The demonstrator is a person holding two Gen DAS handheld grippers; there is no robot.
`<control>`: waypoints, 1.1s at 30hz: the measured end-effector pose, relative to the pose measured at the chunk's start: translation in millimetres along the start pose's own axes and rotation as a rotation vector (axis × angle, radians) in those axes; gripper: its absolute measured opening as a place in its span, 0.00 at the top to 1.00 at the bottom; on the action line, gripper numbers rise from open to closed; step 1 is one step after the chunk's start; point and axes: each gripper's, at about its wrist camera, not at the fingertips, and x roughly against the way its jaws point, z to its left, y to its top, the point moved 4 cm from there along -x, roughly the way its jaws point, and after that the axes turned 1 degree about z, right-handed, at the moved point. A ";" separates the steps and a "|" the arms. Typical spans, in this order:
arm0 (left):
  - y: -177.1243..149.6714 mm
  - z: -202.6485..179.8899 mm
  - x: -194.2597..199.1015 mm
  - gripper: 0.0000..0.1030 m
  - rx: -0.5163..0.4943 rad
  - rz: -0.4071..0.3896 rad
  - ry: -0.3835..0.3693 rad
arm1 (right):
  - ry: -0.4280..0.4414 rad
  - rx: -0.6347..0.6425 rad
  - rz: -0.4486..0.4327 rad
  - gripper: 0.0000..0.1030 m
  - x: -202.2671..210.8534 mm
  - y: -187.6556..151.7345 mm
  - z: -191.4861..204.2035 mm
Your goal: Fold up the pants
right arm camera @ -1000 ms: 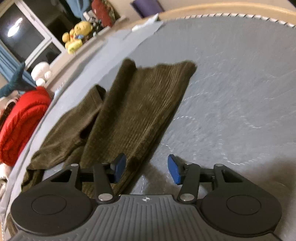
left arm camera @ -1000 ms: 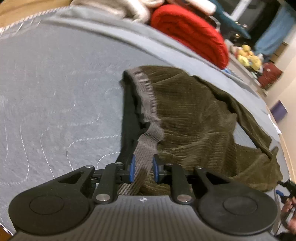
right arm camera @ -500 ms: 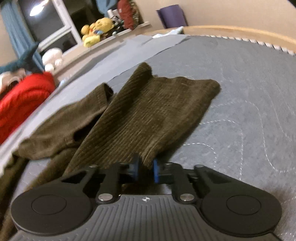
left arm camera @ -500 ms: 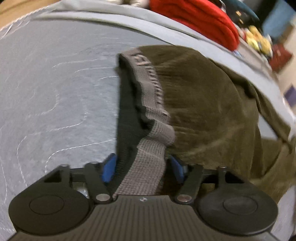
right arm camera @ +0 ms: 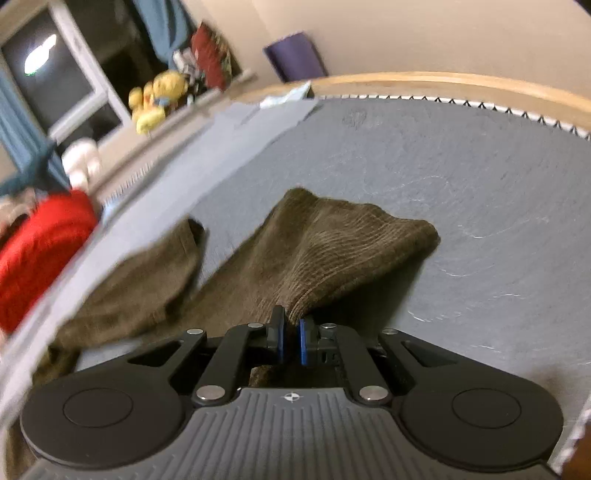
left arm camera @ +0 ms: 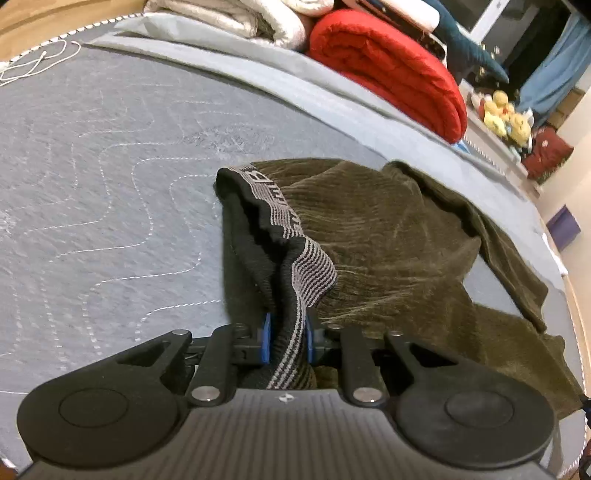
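Pants (left arm camera: 388,236) pinched: left gripper (left arm camera: 286,338) on waistband, right gripper (right arm camera: 291,341) on leg hem.

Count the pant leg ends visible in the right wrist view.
2. One leg end lies ahead of the right gripper, which is shut on that leg's edge; the other leg end lies to its left on the grey quilt. None appears hidden.

Grey quilted bed cover (left arm camera: 110,155), white wavy stitching, wooden bed frame (right arm camera: 443,83) along its edge. Red rolled blanket (left arm camera: 388,70) beside white folded bedding (left arm camera: 258,18). Yellow plush toys (right arm camera: 159,96) on the ledge near the dark window (right arm camera: 48,74); blue curtain (right arm camera: 162,26), beige wall (right arm camera: 406,33).
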 end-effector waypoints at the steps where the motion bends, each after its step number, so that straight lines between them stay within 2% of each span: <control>1: 1.2 3.4 3.8 0.82 -0.005 0.015 0.001 | -0.020 0.027 0.023 0.93 2.7 -1.8 0.4; 4: 4.1 17.6 15.3 0.84 -0.010 0.031 0.015 | -0.063 0.062 0.095 0.93 13.3 -8.5 -6.4; 9: 2.9 41.1 22.7 0.98 -0.008 0.053 0.080 | -0.108 0.047 0.182 0.93 30.7 -27.9 -24.1; 11: 3.7 56.0 24.3 1.00 -0.017 0.054 0.204 | -0.121 0.051 0.221 0.93 32.9 -37.6 -26.2; 12: 7.5 66.7 24.6 1.00 0.020 0.065 0.217 | -0.121 0.057 0.247 0.93 31.7 -41.6 -27.2; 14: 11.3 81.9 30.8 0.98 0.112 0.049 0.150 | -0.085 0.076 0.310 0.90 25.3 -46.6 -26.5; 15: 14.8 84.5 35.5 0.96 0.140 0.029 0.106 | -0.078 0.067 0.303 0.86 22.4 -41.8 -26.9; 16: 18.6 85.0 39.4 0.86 0.162 0.017 0.074 | -0.072 0.035 0.283 0.82 21.6 -35.4 -32.6; 17: 21.5 84.5 41.9 0.73 0.174 0.011 0.057 | -0.072 -0.007 0.268 0.69 20.9 -30.2 -39.7; 18: 24.2 81.7 41.0 0.68 0.180 0.011 0.044 | -0.091 -0.072 0.243 0.56 20.5 -23.5 -50.9; 20: 26.2 75.7 32.3 0.60 0.190 0.049 0.030 | -0.154 -0.206 0.183 0.46 20.7 -13.6 -74.9; 22: 25.6 69.7 16.3 0.53 0.202 0.130 0.004 | -0.188 -0.334 0.170 0.44 12.3 -8.0 -96.9; 23: 22.4 67.8 9.8 0.46 0.199 0.169 -0.003 | -0.199 -0.367 0.183 0.44 6.5 -9.6 -103.5; 25: 20.1 59.8 -7.5 0.39 0.167 0.250 0.015 | -0.178 -0.400 0.154 0.44 -1.7 -5.8 -108.7; 28: 9.1 57.2 -26.0 0.30 0.124 0.345 0.087 | -0.172 -0.339 0.134 0.45 -13.1 4.9 -103.1; 29: 7.6 57.8 -30.7 0.30 0.122 0.361 0.098 | -0.169 -0.343 0.127 0.52 -15.3 6.5 -105.3; 30: 7.2 58.4 -34.0 0.30 0.122 0.376 0.097 | -0.169 -0.346 0.120 0.74 -18.3 10.4 -108.2; 31: 6.7 56.7 -36.5 0.29 0.115 0.387 0.093 | -0.184 -0.338 0.123 0.87 -21.0 12.2 -108.2; 33: 5.2 50.6 -38.2 0.31 0.070 0.408 0.090 | -0.194 -0.343 0.117 0.92 -19.9 9.7 -122.2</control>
